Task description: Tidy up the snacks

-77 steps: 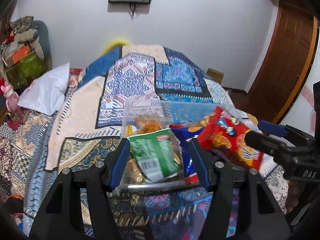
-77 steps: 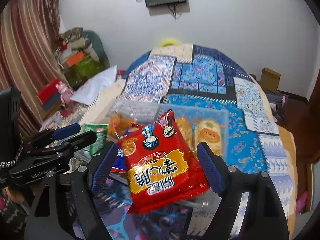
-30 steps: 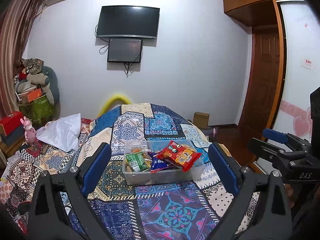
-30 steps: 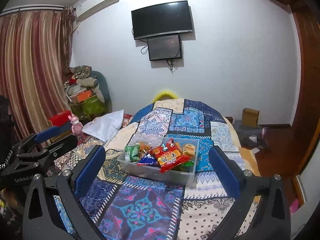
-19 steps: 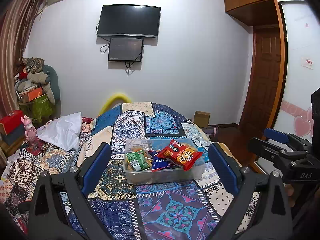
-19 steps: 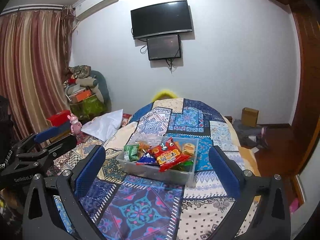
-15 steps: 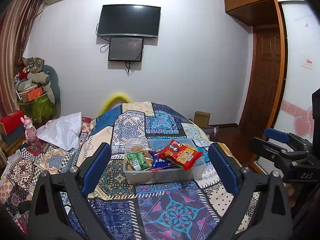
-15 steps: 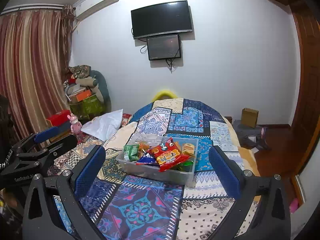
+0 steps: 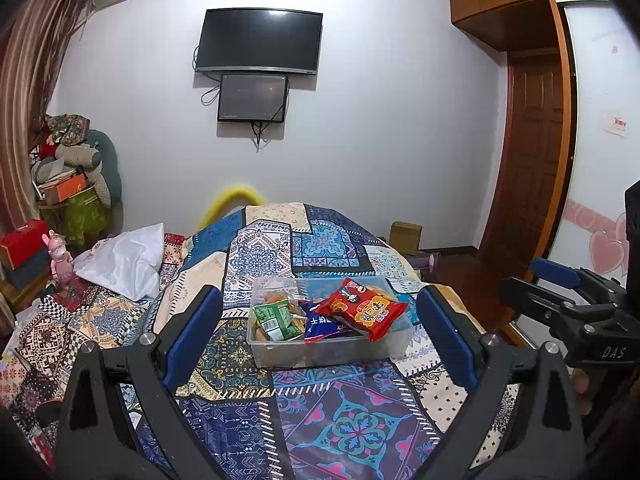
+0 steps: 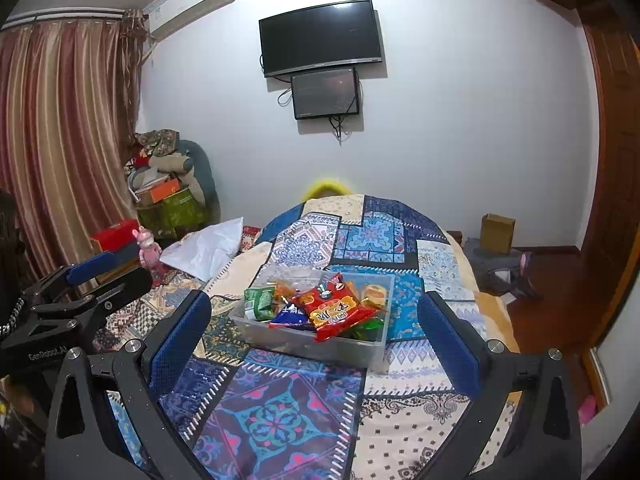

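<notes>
On the patchwork bedspread (image 9: 256,256) sits a clear plastic bin (image 9: 400,338) holding the snacks: a red packet (image 9: 362,312) lies on top, tilted over the near rim, with a blue packet (image 9: 320,326) beside it and a green packet (image 9: 274,318) at the bin's left end; orange and yellow wrappers show behind them. From the right wrist view the same bin (image 10: 360,350) shows the red packet (image 10: 334,308) draped across the middle. Both claws are held well back from the bin with nothing between their fingers: the left gripper (image 9: 318,334) is spread wide and so is the right gripper (image 10: 314,336), each framing the bin. Nothing stands between the grippers and the bin. A white pillow (image 9: 124,260) lies at the left of the bed, near a pink figurine (image 9: 60,258) and a red box (image 9: 22,238). 2 dark screens (image 9: 258,42) hang on the pale wall, a cardboard box (image 10: 497,234) rests on the floor, striped curtains (image 10: 56,140) hang at left and a wooden door (image 9: 532,168) stands at right
</notes>
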`<state>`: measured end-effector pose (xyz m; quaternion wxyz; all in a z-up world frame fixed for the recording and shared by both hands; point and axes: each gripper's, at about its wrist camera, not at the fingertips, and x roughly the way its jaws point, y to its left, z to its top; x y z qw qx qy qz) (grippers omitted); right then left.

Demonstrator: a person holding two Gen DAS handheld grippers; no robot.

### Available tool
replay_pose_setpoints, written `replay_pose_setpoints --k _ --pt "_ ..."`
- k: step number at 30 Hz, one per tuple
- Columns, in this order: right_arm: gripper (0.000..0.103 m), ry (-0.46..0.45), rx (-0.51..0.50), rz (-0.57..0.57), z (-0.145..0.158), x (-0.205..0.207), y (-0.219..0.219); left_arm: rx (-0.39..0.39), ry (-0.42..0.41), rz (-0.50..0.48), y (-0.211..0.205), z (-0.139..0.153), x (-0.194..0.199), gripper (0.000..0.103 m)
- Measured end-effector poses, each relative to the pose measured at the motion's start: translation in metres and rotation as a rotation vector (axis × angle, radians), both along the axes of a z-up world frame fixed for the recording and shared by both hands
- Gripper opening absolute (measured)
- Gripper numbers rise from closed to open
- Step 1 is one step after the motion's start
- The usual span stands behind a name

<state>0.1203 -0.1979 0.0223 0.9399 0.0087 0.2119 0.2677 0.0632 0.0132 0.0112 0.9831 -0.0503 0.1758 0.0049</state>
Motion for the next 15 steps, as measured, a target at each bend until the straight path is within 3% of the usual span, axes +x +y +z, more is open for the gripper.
replay_pose_setpoints --k 15 --pt "0.103 0.002 0.000 -0.009 -0.0024 0.0002 -0.0026 0.011 -0.018 0.000 -0.0009 0.0019 -0.0036 0.098"
